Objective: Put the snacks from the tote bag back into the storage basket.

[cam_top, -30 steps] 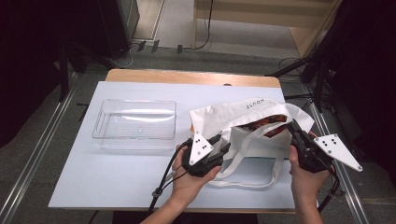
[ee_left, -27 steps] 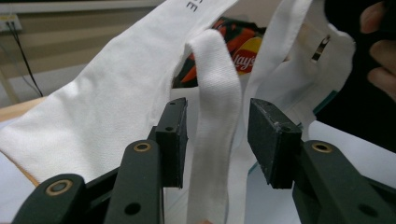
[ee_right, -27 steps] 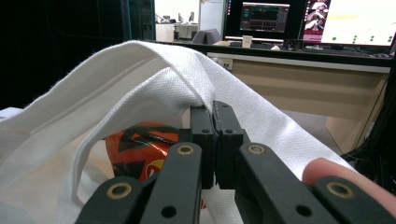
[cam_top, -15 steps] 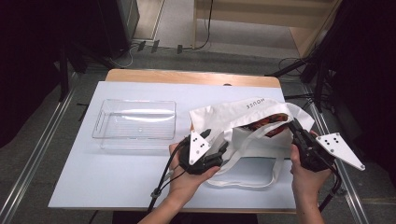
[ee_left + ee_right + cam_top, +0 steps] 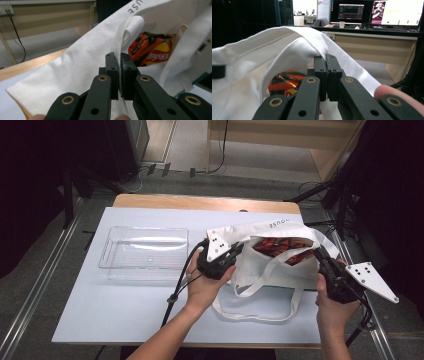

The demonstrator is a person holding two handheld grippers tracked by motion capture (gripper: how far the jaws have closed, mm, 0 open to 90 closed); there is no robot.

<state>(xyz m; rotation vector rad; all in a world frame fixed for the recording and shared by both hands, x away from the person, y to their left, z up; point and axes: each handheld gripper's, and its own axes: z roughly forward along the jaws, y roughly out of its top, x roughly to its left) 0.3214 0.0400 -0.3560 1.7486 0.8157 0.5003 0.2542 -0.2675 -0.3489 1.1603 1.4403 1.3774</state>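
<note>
Pinching one white tote bag (image 5: pixel 280 265), two grippers (image 5: pixel 235 251) (image 5: pixel 320 254) expose one chip packet (image 5: pixel 280 249).

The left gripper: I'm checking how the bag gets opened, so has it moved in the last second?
Yes. The left gripper, shut on the white tote bag, has lifted and shifted slightly away from the person, toward the clear tray's far edge.

I look across a grey floor (image 5: pixel 280 155) to a wooden desk (image 5: pixel 372 47) bearing lit monitors (image 5: pixel 350 11).
</note>
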